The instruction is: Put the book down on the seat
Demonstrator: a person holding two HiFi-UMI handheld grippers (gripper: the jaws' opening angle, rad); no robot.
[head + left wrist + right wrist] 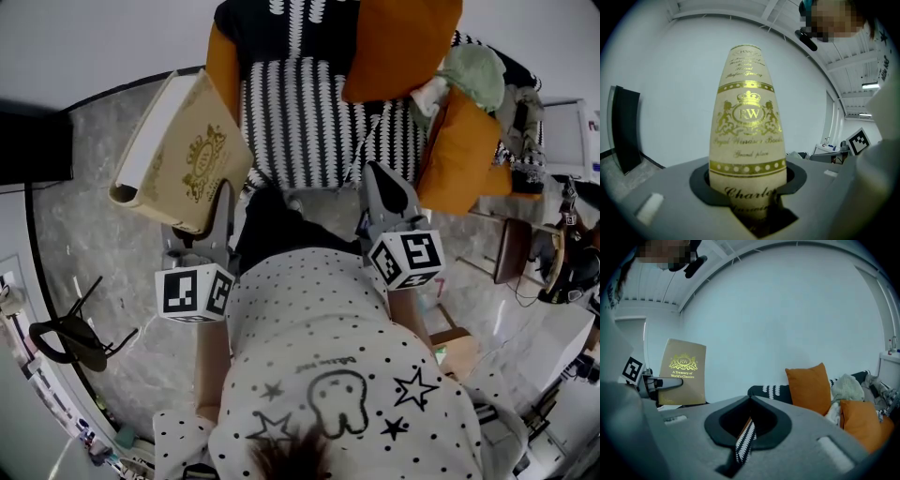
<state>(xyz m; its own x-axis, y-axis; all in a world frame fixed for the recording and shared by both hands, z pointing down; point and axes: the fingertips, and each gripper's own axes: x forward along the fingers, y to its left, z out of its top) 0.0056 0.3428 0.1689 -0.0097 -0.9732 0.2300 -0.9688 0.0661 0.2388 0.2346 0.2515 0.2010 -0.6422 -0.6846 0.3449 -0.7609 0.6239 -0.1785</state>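
Up on the left side of the head view, the left gripper (214, 202) is clamped tight on the bottom edge of the book (183, 150). The book is cream with gold print and a gold crest on its cover. It is up in the air over the grey floor (84, 234), just beside the left end of the seat (300, 122), and it is not on the seat yet. It leans a bit, with its white page edges turned to the left. From the left gripper view, the book's spine (747, 131) stands tall right between the jaws, and both jaws press on it. The right gripper (380, 178) is over the front edge of the seat. Its jaws are pulled close together, with only a thin slit between them, and they hold nothing. Through that slit in the right gripper view you can see a bit of the black and white seat cover. The seat has a black and white zigzag pattern. An orange cushion (398, 42) rests at its back, and another orange cushion (459, 150) sits on its right side. A pale green cloth (473, 75) lies bunched up between the two cushions. The person wears a white shirt (328, 356) with dots and stars.
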